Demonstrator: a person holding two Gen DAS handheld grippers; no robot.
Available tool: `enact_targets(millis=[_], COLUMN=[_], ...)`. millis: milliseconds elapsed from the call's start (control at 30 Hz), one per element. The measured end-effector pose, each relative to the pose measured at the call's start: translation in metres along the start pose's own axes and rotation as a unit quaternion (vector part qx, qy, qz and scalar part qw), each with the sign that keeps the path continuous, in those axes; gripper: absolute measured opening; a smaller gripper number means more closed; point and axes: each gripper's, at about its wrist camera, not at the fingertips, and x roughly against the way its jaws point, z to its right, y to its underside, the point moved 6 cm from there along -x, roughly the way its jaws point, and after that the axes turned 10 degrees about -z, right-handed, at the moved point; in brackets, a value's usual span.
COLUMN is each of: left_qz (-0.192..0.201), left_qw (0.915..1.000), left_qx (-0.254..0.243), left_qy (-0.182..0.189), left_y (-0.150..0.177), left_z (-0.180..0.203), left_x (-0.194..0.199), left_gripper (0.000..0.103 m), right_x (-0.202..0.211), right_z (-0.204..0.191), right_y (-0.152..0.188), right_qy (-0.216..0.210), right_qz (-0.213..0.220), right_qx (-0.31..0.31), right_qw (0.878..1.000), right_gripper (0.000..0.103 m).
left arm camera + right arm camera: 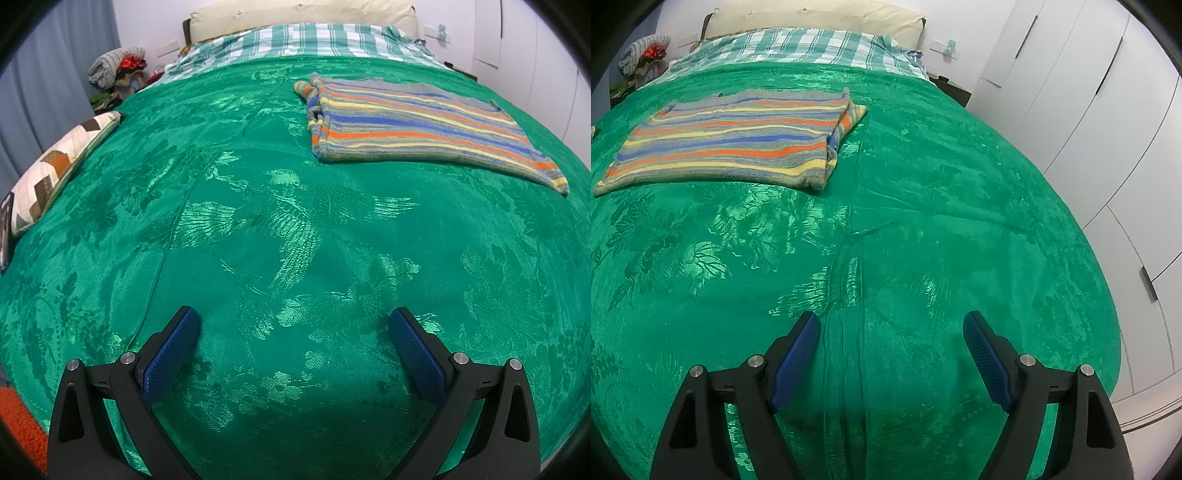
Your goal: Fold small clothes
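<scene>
A striped knit garment (413, 123) in grey, blue, orange and yellow lies folded flat on the green bedspread (277, 229), far ahead and to the right of my left gripper (294, 317). In the right wrist view the same garment (738, 133) lies far ahead and to the left of my right gripper (891, 321). Both grippers are open and empty, hovering over the near part of the bedspread (923, 221), well apart from the garment.
A patterned cushion (55, 170) lies at the bed's left edge. A checked sheet (306, 38) and cream pillows (303, 14) are at the head. A pile of clothes (118, 70) sits beyond the left side. White wardrobe doors (1089, 110) stand to the right.
</scene>
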Motion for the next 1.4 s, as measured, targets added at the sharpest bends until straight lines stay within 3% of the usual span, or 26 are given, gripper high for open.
enact_targets(millis=[67,133,233,400,567,700,800,867,933,1000,1033,1067,1100,1233,1333,1400], left_qz=[-0.004,0.017,0.061,0.097,0.087,0.088,0.079,0.055,0.046,0.064,0.071,0.075,0.075,0.07,0.083,0.094], left_qw=[0.9998,0.9988,0.9936,0.9653,0.9368,0.9203,0.9206,0.9221,0.9245,0.9232,0.9228,0.9233,0.9253,0.9436,0.9541,0.9601], left_qx=[-0.011,-0.038,-0.095,-0.224,-0.302,-0.356,-0.361,-0.363,-0.357,-0.359,-0.361,-0.358,-0.35,-0.263,-0.176,-0.121], left_qy=[-0.019,-0.026,0.013,0.094,0.155,0.135,0.126,0.122,0.125,0.12,0.113,0.116,0.125,0.189,0.228,0.234], left_y=[-0.002,-0.008,-0.022,-0.066,-0.107,-0.122,-0.134,-0.139,-0.139,-0.136,-0.134,-0.135,-0.137,-0.159,-0.176,-0.185], left_z=[0.003,0.015,0.056,0.166,0.267,0.334,0.36,0.37,0.374,0.376,0.376,0.375,0.373,0.332,0.273,0.225], left_x=[0.009,0.027,0.061,0.09,0.075,0.042,0.016,-0.004,-0.013,-0.011,-0.01,-0.008,-0.007,0.015,0.043,0.056], left_gripper=[0.101,0.101,0.101,0.101,0.101,0.101,0.097,0.06,0.036,0.011,0.009,0.008,0.007,0.006,0.006,0.006], right_x=[-0.001,0.0,0.001,-0.012,-0.032,-0.072,-0.102,-0.122,-0.145,-0.159,-0.165,-0.168,-0.17,-0.143,-0.097,-0.064], right_z=[0.003,0.009,0.023,0.042,0.056,0.047,0.028,0.014,0.003,-0.008,-0.013,-0.017,-0.019,-0.028,-0.04,-0.063], right_y=[-0.001,-0.004,-0.02,-0.074,-0.151,-0.208,-0.239,-0.258,-0.274,-0.284,-0.29,-0.295,-0.298,-0.314,-0.331,-0.347], right_qy=[-0.007,-0.028,-0.076,-0.172,-0.28,-0.389,-0.44,-0.459,-0.456,-0.473,-0.479,-0.484,-0.479,-0.434,-0.427,-0.438], right_qz=[0.0,0.003,0.009,0.01,0.006,-0.046,-0.076,-0.095,-0.108,-0.119,-0.121,-0.12,-0.122,-0.091,-0.054,-0.037], right_qx=[-0.003,-0.017,-0.045,-0.053,-0.072,-0.082,-0.081,-0.077,-0.08,-0.088,-0.094,-0.098,-0.099,-0.063,-0.031,-0.007], right_qw=[1.0,0.999,0.996,0.984,0.957,0.916,0.891,0.88,0.88,0.868,0.864,0.861,0.864,0.894,0.902,0.898], right_gripper=[0.08,0.08,0.08,0.08,0.08,0.08,0.08,0.079,0.079,0.077,0.072,0.045,0.008,0.009,0.009,0.009])
